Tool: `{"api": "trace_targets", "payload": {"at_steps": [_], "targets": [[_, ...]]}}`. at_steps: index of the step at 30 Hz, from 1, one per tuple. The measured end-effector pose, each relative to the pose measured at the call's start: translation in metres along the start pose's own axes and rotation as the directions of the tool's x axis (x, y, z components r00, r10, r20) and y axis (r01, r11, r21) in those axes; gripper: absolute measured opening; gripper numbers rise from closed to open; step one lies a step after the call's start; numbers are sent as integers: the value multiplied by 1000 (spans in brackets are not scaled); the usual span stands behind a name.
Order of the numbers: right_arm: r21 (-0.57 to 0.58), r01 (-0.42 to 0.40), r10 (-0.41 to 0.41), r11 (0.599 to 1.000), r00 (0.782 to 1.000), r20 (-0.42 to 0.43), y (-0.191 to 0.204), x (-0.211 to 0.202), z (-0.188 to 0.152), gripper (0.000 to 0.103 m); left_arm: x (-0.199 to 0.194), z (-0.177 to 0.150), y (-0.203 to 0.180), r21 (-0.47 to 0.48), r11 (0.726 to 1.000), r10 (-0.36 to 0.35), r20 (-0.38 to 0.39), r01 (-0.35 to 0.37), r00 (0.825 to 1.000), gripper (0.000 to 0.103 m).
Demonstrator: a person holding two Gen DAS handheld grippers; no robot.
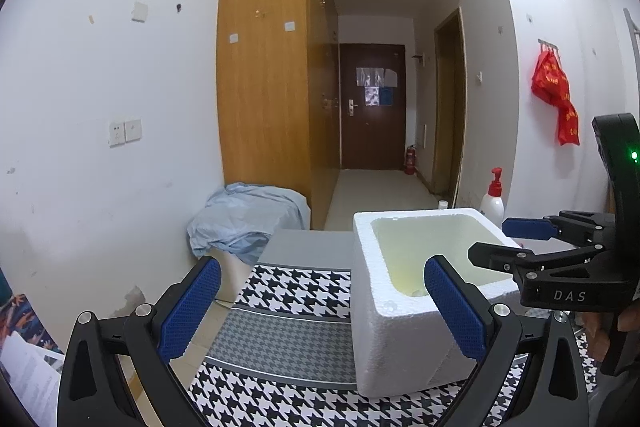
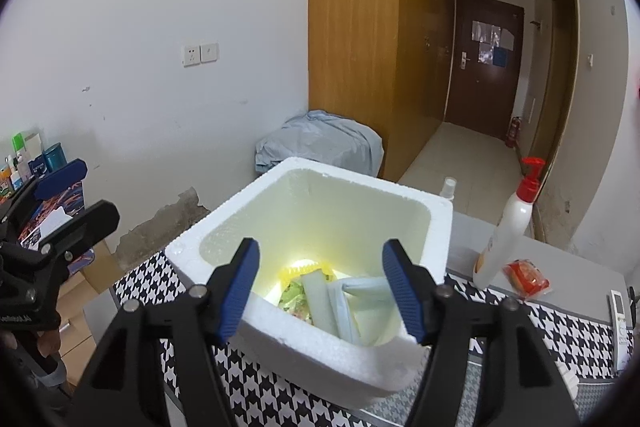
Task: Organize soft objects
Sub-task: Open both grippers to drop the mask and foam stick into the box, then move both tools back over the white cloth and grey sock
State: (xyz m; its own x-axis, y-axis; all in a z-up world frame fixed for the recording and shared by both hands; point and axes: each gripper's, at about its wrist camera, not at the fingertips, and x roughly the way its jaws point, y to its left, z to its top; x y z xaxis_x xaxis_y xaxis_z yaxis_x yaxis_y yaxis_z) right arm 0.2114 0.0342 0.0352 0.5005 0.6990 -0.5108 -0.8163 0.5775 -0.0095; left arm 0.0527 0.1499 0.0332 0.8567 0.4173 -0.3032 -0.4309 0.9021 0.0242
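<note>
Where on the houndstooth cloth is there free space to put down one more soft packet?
Free: the cloth left of the foam box. Crowded: right of the box, where the lotion bottle, red packet and remote sit.

Both wrist views face the hallway, close over the shared foam box (image 1: 400, 307), right view steeper.

A houndstooth-clothed table (image 2: 560, 327) bears a foam box (image 2: 320, 355); a pump bottle (image 2: 508, 235), red packet (image 2: 526, 277) and remote (image 2: 622, 311) lie beside it.
</note>
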Motion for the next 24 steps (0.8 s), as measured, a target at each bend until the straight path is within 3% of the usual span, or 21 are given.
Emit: {"api": "trace_targets", "payload": {"at_steps": [6,11,17,24], "targets": [[-3,11,-11,1000,1000,18,-2,-12,-4,69,-5,0,-3,3,1000,3,4,-3,1000,102],[14,13,-14,1000,999,52,-8,-29,-10,86,-8,1,-12,13,1000,-13,5,13,1000,102],[49,33,-37,998,996,76,-18,-48,-15,97,-14,2,-26,21,999,-33,9,33,999,102],[66,66,-74,996,991,112,-27,-75,-24,102,-18,4,-43,39,996,-78,10,78,997,102]]}}
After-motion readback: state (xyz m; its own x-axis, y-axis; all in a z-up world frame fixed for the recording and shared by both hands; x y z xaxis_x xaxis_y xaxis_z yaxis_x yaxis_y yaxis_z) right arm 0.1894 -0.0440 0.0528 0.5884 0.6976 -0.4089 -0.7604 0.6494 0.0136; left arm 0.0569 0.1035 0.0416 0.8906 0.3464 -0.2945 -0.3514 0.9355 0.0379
